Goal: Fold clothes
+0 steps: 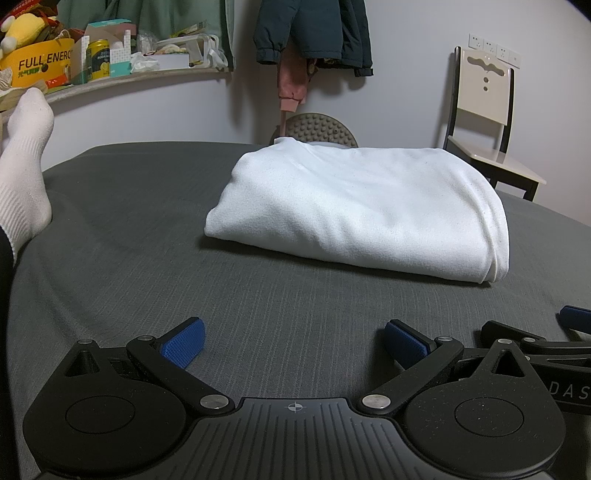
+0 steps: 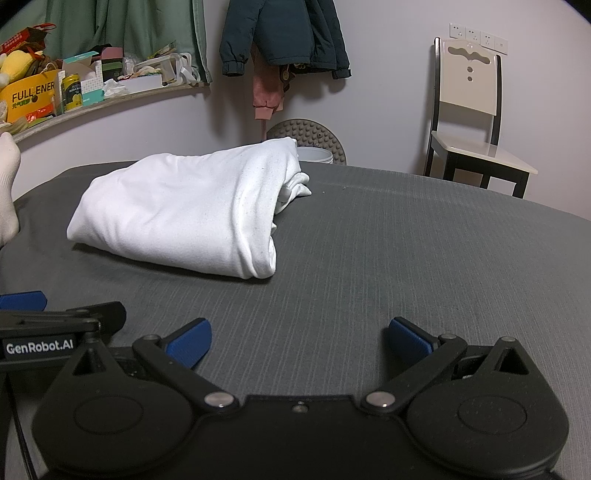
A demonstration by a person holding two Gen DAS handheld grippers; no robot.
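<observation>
A white garment [image 1: 362,206] lies folded into a thick bundle on the grey bed sheet [image 1: 147,258], ahead and to the right in the left wrist view. In the right wrist view the same white garment [image 2: 181,210] lies ahead to the left, its loose layers showing at the right end. My left gripper [image 1: 295,341] rests low over the sheet, open, nothing between its blue pads. My right gripper [image 2: 299,341] is open too, and empty, beside the left one. Both stand well short of the bundle.
A person's foot in a white sock [image 1: 24,162] rests on the sheet at the left. A cluttered shelf [image 1: 110,79] curves along the wall. Jackets [image 1: 314,33] hang at the back, and a chair [image 1: 487,122] stands at the far right past the bed edge.
</observation>
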